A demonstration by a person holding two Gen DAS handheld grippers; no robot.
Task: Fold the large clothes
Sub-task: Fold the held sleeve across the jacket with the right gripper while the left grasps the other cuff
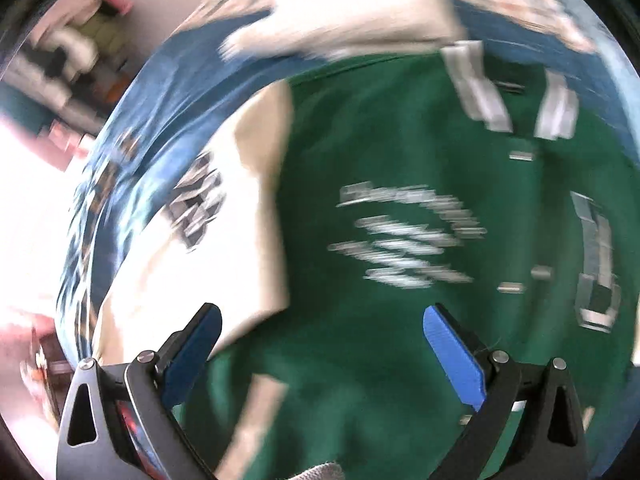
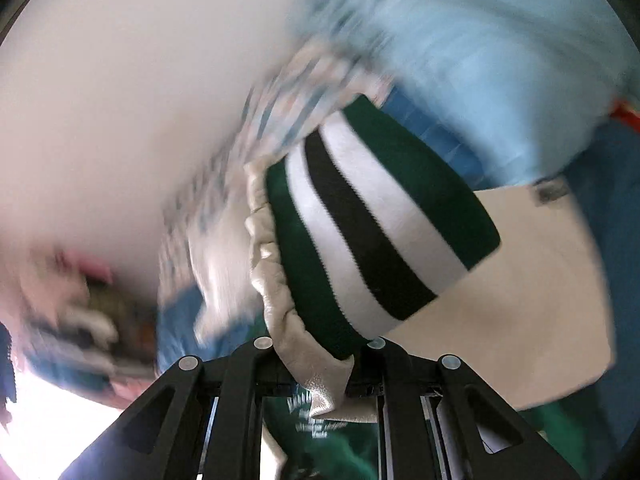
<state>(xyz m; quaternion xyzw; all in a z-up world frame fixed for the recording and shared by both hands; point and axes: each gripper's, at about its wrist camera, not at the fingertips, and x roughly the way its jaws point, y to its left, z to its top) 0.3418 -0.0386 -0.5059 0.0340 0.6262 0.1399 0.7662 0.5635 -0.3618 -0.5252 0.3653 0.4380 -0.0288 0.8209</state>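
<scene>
The left gripper point(image 1: 322, 330) is hanging with its jaws spread wide and nothing between its blue pads point(image 1: 454, 358), pointing steeply down over the garment. The right gripper point(image 2: 320, 364) is standing nearly closed, clamping the bunched cream leather of a sleeve point(image 2: 288, 320) just behind its striped cuff point(image 2: 376, 220).

Largest in both views, a blue patterned bed cover point(image 1: 160, 92) is lying under everything, its print smeared by motion blur. On it a varsity jacket point(image 1: 360, 140) is spreading out, filling most of the left wrist view: the body is showing dark green, with blurred white lettering point(image 1: 404, 240) across the middle that is too smeared to read. One cream sleeve with a dark patch on it is lying along the picture's left side of the green body, directly ahead of the left gripper's darker finger. The striped collar point(image 1: 516, 100) is sitting near the top right of that view, white bands on dark, and small pale snaps point(image 1: 520, 156) are running down the front below it.

In the right wrist view the gripped cuff is standing up in front of the camera, banded green, white and black, with the cream sleeve panel stretching away behind it to the picture's right. A bit of green jacket fabric is showing below, between the gripper's black arms. A pale blue blurred cloth point(image 2: 480, 40) is filling the upper right there.
</scene>
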